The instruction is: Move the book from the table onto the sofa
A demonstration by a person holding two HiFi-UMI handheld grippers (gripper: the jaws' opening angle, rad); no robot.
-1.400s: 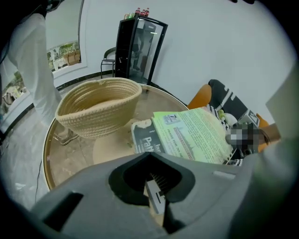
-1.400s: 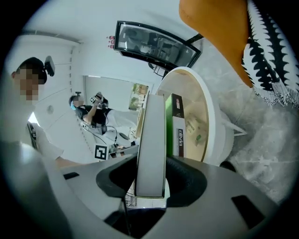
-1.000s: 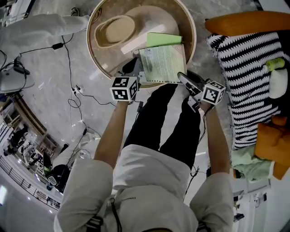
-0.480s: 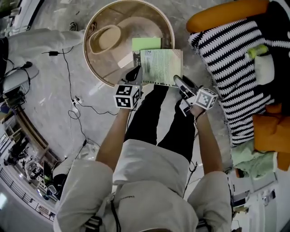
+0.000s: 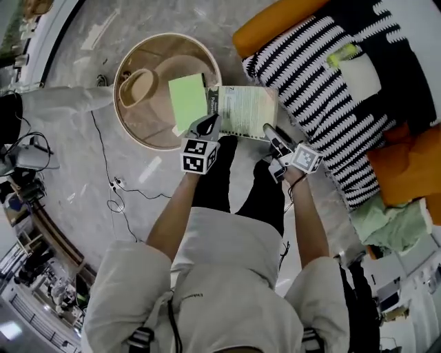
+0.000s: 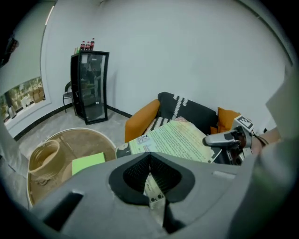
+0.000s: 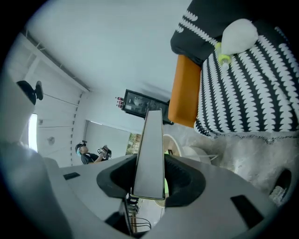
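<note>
The book [image 5: 244,110], pale green cover up, hangs in the air between the round table [image 5: 131,138] and the striped sofa [image 5: 324,89]. My left gripper [image 5: 209,124] is shut on its left edge, where a thin cover sits pinched between the pads [image 6: 150,179]. My right gripper [image 5: 270,132] is shut on its right edge. In the right gripper view the book [image 7: 150,154] stands edge-on in the jaws, with the sofa [image 7: 252,93] ahead. In the left gripper view the book [image 6: 180,140] reaches across to the right gripper [image 6: 224,139].
On the table lie a green pad [image 5: 187,102] and a straw hat [image 5: 138,86]. The sofa has an orange arm [image 5: 275,21], a white soft toy [image 7: 239,35] and orange cushions [image 5: 406,165]. Cables [image 5: 114,186] trail over the floor. A black cabinet [image 6: 88,86] stands by the wall.
Both grippers have carried the book off the table and to the right, towards the striped sofa. The table has slid left in view. Both grips are unchanged.
</note>
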